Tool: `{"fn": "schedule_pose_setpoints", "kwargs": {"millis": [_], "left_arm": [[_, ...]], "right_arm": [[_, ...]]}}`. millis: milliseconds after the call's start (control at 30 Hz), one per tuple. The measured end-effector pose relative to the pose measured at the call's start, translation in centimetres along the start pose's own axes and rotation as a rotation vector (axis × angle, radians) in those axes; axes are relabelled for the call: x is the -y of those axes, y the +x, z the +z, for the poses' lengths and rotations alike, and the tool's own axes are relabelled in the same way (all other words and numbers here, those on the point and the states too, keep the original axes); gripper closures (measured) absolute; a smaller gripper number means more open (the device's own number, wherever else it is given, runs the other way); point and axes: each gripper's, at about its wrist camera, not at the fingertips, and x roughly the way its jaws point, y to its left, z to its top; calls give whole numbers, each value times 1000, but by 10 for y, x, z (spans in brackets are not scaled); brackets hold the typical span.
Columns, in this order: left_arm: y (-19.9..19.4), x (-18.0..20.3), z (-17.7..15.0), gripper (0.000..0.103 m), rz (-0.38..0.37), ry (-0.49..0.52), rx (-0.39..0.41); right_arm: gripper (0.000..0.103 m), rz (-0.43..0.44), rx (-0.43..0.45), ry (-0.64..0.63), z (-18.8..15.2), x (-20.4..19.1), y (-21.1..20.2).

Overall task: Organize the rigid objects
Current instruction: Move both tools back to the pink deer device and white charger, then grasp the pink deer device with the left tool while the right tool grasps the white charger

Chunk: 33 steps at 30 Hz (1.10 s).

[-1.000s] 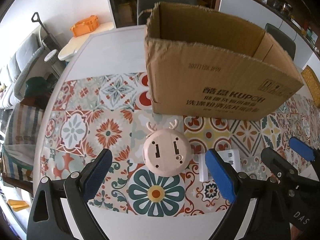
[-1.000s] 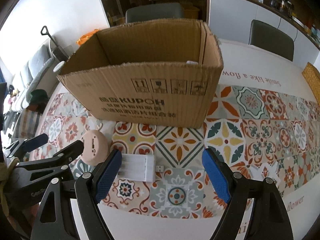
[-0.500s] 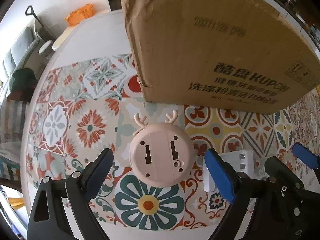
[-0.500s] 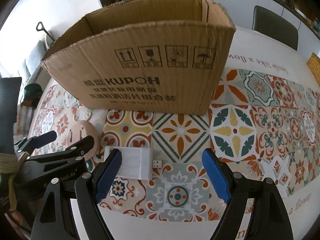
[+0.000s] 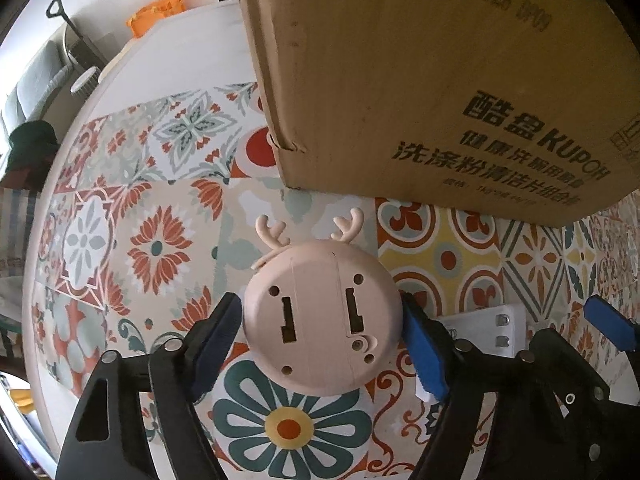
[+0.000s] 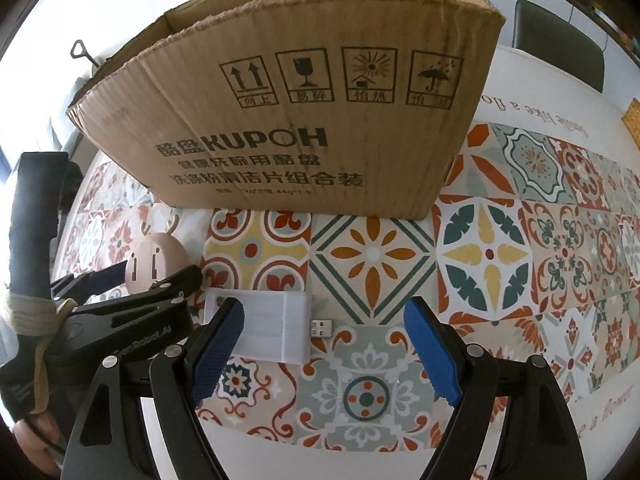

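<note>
A round pink deer-shaped gadget (image 5: 322,320) with antlers lies back-up on the patterned table mat, in front of a brown cardboard box (image 5: 440,80). My left gripper (image 5: 322,344) is open, its blue pads on either side of the gadget, close to its rim. A white battery charger (image 6: 276,330) with a small USB plug lies to the gadget's right. My right gripper (image 6: 324,354) is open and empty just in front of the charger, its left pad over the charger's left end. The gadget also shows in the right wrist view (image 6: 158,258).
The cardboard box (image 6: 288,120) stands open-topped just behind both objects. The tiled mat (image 6: 520,248) stretches to the right. Chairs stand behind the table; a sofa and an orange crate (image 5: 156,18) are off to the left.
Both grippers have moved forward and lower toward the table. My left gripper's pads have come around the pink gadget. My right gripper has neared the charger.
</note>
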Motion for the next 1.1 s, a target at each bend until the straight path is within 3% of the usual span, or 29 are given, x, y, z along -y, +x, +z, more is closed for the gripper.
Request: {"fn": "schedule_pose_setpoints", "kwargs": {"millis": [300,800,1000,1100], "left_arm": [[6,-9,-1,29,-35,-16,6],[-37,-46,-37,29,52,9,95],[-41,-55,-44,29,57,-2,95],[-39,-50,-44,29,64,0,93]], "right_arm": [[21,10,-9,6,-2,-1,4],[21,49,-31,-22,-14,-28,13],[20,54,-58,-28,-18,-41,24],[14,53,-82,-24,-18,-47,34]]}}
